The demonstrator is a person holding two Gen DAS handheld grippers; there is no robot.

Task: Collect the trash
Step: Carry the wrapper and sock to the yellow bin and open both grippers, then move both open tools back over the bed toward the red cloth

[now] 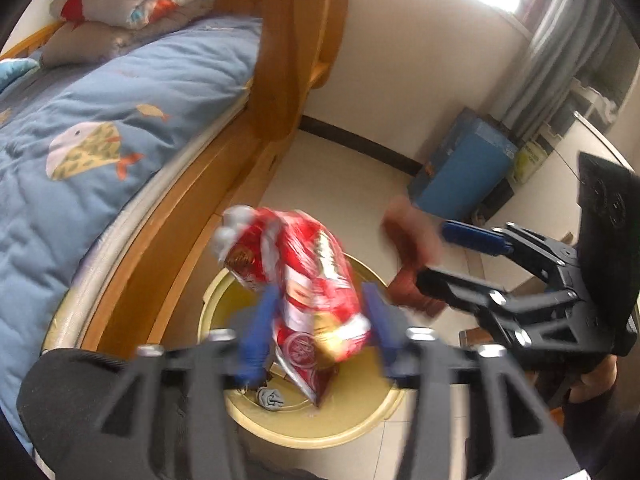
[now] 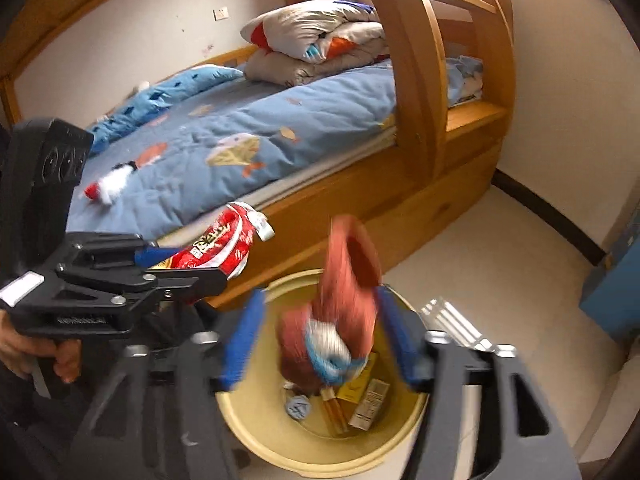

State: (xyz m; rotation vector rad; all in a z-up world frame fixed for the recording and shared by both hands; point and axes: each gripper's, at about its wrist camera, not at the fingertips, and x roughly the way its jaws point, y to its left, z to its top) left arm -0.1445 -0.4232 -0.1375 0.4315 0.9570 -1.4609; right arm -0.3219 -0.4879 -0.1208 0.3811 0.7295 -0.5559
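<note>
A: Where's the bin [image 2: 256,440]?

B: On the floor beside the bed [image 2: 320,128], under both my grippers. Snack bag [image 1: 316,292] between my left gripper's [image 1: 316,322] fingers; crumpled packet [image 2: 340,308] between my right gripper's [image 2: 320,340]. Small boxes [image 2: 370,402] inside.

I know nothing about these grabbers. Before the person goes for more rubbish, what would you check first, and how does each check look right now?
1. Left gripper let go: ok, its fingers stand apart from the red snack bag.
2. Snack bag over the yellow bin: ok, its lower end hangs inside the rim.
3. Right gripper let go: ok, jaws wide, the reddish-brown wrapper loose between them.
4. Wrapper over the bin: ok, the bin mouth lies right below.
5. Both pieces settled inside: cannot tell, both are blurred.
6. Trash left to fetch: not ok, a red-and-white scrap lies on the bed.
</note>
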